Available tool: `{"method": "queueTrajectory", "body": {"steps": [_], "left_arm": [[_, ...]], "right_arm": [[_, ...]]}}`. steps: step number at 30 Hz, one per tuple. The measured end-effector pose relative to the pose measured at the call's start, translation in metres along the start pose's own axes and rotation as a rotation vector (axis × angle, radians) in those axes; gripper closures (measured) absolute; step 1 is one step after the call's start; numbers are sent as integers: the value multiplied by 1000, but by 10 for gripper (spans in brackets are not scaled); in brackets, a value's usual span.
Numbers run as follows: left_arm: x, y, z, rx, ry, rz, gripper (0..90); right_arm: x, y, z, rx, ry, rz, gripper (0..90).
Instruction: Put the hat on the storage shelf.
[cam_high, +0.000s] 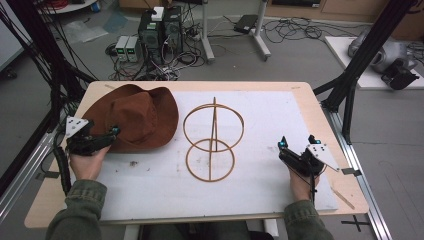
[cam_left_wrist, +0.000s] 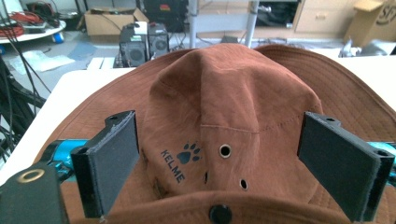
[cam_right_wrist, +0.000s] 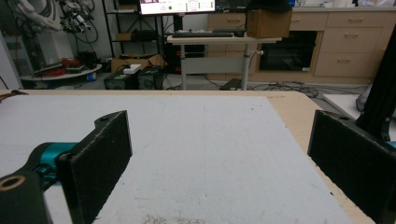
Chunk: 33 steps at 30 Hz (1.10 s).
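Note:
A brown brimmed hat (cam_high: 140, 117) lies crown-up on the left part of the white mat (cam_high: 280, 115). In the left gripper view the hat (cam_left_wrist: 233, 98) carries a paw-print logo and eyelets. My left gripper (cam_high: 107, 134) is at the hat's near brim. It stands open (cam_left_wrist: 222, 126), with one jaw on each side of the crown and not pressing it. A wooden stand (cam_high: 212, 140) of two rings joined by an upright rod sits at mid-table. Near the right edge my right gripper (cam_high: 297, 141) is open over bare mat (cam_right_wrist: 219, 121), holding nothing.
The mat covers a wooden table (cam_high: 310, 100). Beyond the far edge, computer boxes (cam_high: 160, 30) and tangled cables sit on the floor. Black frame posts (cam_high: 350, 85) rise at the right and dark cables hang at the left. Some crumbs (cam_high: 134, 163) lie on the mat.

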<state>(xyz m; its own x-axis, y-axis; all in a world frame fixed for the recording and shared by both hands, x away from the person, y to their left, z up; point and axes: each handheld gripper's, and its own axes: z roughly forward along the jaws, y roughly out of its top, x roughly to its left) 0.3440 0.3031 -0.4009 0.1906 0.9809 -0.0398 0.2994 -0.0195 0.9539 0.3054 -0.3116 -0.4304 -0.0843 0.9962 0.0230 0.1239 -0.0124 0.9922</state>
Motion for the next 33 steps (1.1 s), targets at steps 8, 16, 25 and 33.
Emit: {"method": "queueTrajectory", "body": {"steps": [8,16,25,33], "left_arm": [[1,11,17,44,4,30,130],[-1,12,40,88,6,34,130],[-1,7,50,168,-7,25,133],[2,4,52,207,-10,25,157]], "right_arm": [[-1,0,0,-1,2,11,55],[-1,0,1,0,9,18,55],[-2,0,1,-4,9,22,55],[-1,0,1,-2,12,27,55]]}}
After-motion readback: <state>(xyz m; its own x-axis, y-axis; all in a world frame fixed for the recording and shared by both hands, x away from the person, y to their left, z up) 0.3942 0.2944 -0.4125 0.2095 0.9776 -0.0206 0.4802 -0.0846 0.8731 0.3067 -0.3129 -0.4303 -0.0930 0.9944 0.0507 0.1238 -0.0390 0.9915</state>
